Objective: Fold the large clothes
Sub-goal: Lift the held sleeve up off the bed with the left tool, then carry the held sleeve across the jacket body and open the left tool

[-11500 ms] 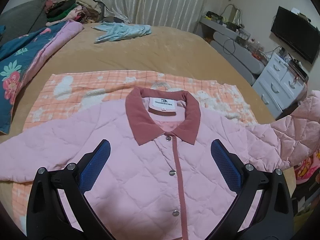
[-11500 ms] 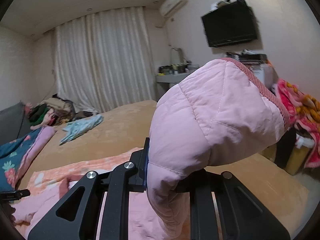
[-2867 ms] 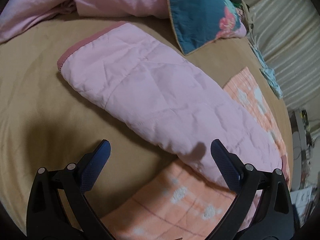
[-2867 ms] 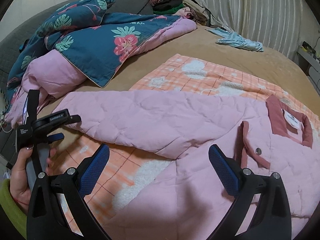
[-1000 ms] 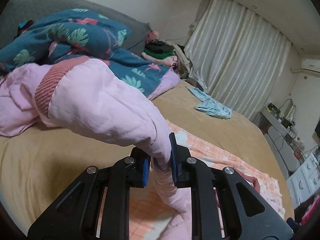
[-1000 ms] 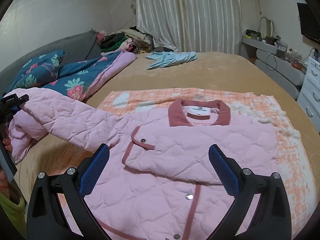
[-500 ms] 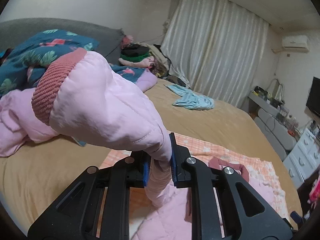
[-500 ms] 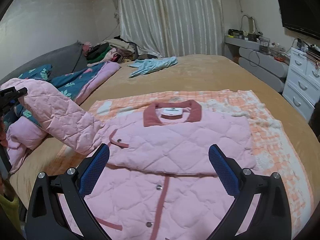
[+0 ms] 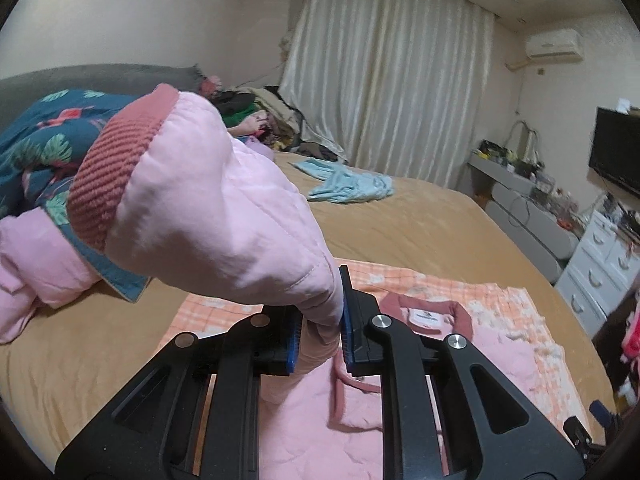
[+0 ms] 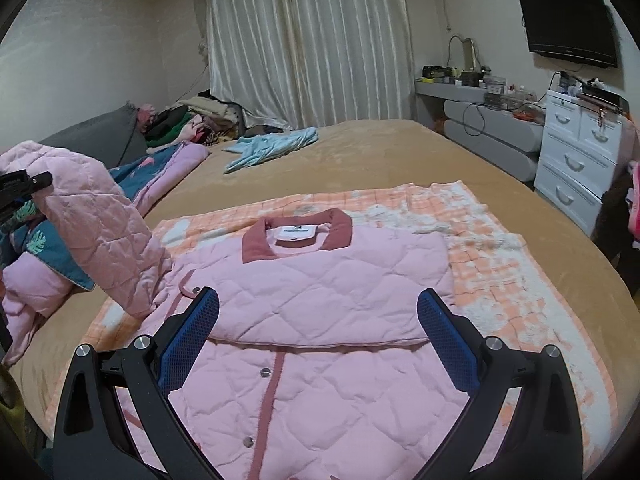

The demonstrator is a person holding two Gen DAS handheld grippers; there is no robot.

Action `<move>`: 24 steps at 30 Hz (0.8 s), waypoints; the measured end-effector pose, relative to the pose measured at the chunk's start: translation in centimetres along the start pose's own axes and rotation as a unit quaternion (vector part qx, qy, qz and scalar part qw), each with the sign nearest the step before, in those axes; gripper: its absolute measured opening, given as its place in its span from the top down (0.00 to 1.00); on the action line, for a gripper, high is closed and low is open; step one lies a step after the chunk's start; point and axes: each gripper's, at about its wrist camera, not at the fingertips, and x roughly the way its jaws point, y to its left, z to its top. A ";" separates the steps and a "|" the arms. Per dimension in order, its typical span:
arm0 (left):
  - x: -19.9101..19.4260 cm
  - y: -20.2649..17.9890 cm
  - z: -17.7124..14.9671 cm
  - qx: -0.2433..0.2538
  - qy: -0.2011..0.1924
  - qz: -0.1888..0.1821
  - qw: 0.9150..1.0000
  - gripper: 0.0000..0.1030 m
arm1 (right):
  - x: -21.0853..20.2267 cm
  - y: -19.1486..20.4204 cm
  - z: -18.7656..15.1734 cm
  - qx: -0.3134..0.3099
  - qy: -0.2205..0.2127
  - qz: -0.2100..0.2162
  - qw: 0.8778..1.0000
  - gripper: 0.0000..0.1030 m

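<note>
- Left wrist view: the left gripper (image 9: 319, 326) is closed tight on the pink sleeve (image 9: 224, 216), which is lifted above the bed (image 9: 420, 224); the ribbed cuff (image 9: 116, 168) points up and to the left
- Below the gripper lies the jacket (image 9: 360, 432) on an orange blanket (image 9: 516, 328)
- Right wrist view: the right gripper (image 10: 318, 340) has its jaws wide apart and holds nothing; it hangs over the jacket (image 10: 328, 320), which lies flat with one sleeve folded across the chest and the collar (image 10: 296, 240) toward the curtain (image 10: 308, 40)
- At the left edge the other sleeve (image 10: 100, 232) is raised off the bed
</note>
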 end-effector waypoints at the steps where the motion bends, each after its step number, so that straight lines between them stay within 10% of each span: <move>1: 0.2 -0.6 -0.2 0.006 0.002 -0.004 1.000 0.92 | -0.1 -0.3 -0.1 0.002 0.000 0.000 1.000 0.04; 24: 3.2 -11.4 -4.7 0.115 0.047 -0.063 0.990 0.92 | 0.0 -6.9 -0.8 0.045 -0.003 -0.048 0.998 0.04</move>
